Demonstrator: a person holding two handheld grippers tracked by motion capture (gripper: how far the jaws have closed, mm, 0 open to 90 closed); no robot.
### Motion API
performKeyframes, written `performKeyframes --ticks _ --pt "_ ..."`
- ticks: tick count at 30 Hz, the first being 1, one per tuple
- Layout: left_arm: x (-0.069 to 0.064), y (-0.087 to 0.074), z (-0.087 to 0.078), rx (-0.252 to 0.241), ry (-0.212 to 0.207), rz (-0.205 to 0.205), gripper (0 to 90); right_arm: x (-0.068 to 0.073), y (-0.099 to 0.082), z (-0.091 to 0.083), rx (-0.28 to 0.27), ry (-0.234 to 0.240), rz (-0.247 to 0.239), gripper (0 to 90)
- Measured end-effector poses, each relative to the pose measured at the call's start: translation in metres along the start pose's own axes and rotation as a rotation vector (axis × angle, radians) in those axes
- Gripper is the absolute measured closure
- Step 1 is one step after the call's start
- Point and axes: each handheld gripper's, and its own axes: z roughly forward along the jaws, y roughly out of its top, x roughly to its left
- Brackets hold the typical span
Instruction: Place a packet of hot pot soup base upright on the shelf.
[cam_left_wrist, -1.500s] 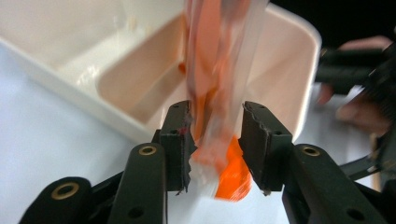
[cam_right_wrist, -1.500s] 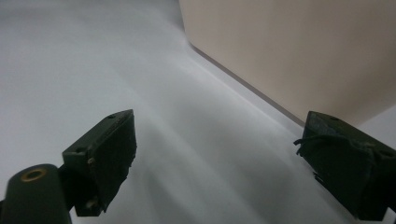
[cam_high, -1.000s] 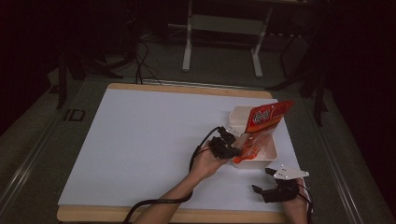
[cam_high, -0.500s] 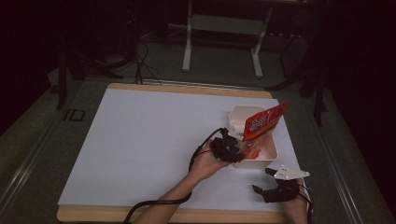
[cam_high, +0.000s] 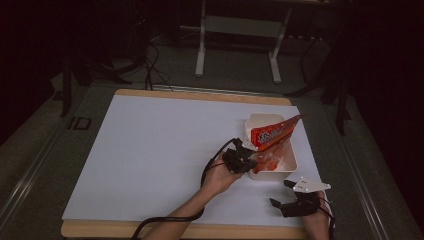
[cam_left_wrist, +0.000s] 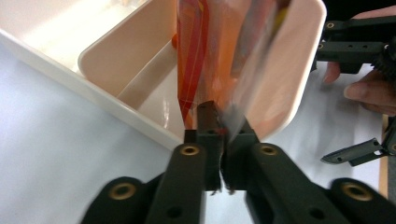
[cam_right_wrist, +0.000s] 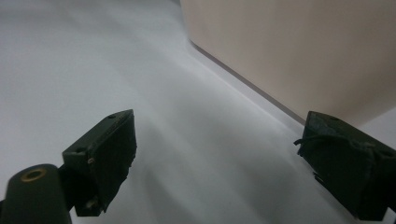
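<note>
I have my left gripper (cam_high: 243, 160) pinched tight on the clear bottom edge of a red snack packet (cam_high: 272, 134), jaws fully closed on the film as the left gripper view shows, so the packet (cam_left_wrist: 205, 60) hangs tipped over the white plastic container (cam_high: 289, 172) at the right side of the white mat (cam_high: 150, 155). Holding it by that end, with the printed end slanting up toward the far right, looks meant to let the contents slide out into the container (cam_left_wrist: 116, 70); orange pieces seem to lie inside near the near wall, though I cannot make them out clearly. My left hand (cam_high: 220, 175) reaches in from the near edge, forearm angled toward the far right, the gripper just at the container's left rim. My right gripper (cam_high: 295, 200) rests low near the near right corner of the mat, close to the container's near wall, its jaws spread wide and holding nothing, as the right gripper view (cam_right_wrist: 219, 158) confirms, apparently waiting out of the way.
</note>
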Motion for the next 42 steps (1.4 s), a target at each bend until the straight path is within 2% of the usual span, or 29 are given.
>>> performKeyframes --ticks 5,9,14,18,24,31,37,39,42 --pt "0.005 -0.002 -0.008 -0.041 -0.031 -0.02 72.6 0.0 0.0 -0.001 0.0 0.005 0.001 10.6" --pt "0.007 0.0 -0.021 -0.076 -0.052 -0.032 66.2 0.0 0.0 -0.001 -0.002 0.002 -0.004 10.6" --pt "0.011 0.001 -0.039 -0.107 -0.084 -0.044 64.0 0.0 0.0 -0.001 -0.001 0.001 -0.004 10.6" --pt "0.017 -0.002 -0.051 -0.121 -0.118 -0.074 62.6 0.0 0.0 0.0 -0.001 0.002 -0.003 10.6" --pt "0.024 -0.013 -0.069 -0.117 -0.168 -0.088 61.9 0.0 0.0 0.0 -0.001 0.002 -0.002 10.6" --pt "0.033 -0.034 -0.085 -0.126 -0.133 -0.11 61.3 0.0 0.0 0.0 0.001 0.001 0.0 10.6" --pt "0.037 -0.053 -0.095 -0.132 -0.113 -0.112 61.2 0.0 0.0 0.0 0.002 0.001 0.0 10.6" --pt "0.038 -0.062 -0.097 -0.124 -0.093 -0.11 61.2 0.0 0.0 0.0 0.0 0.0 0.001 10.6" --pt "0.038 -0.077 -0.098 -0.104 -0.034 -0.11 61.2 0.0 0.0 0.0 0.002 0.001 0.0 10.6"
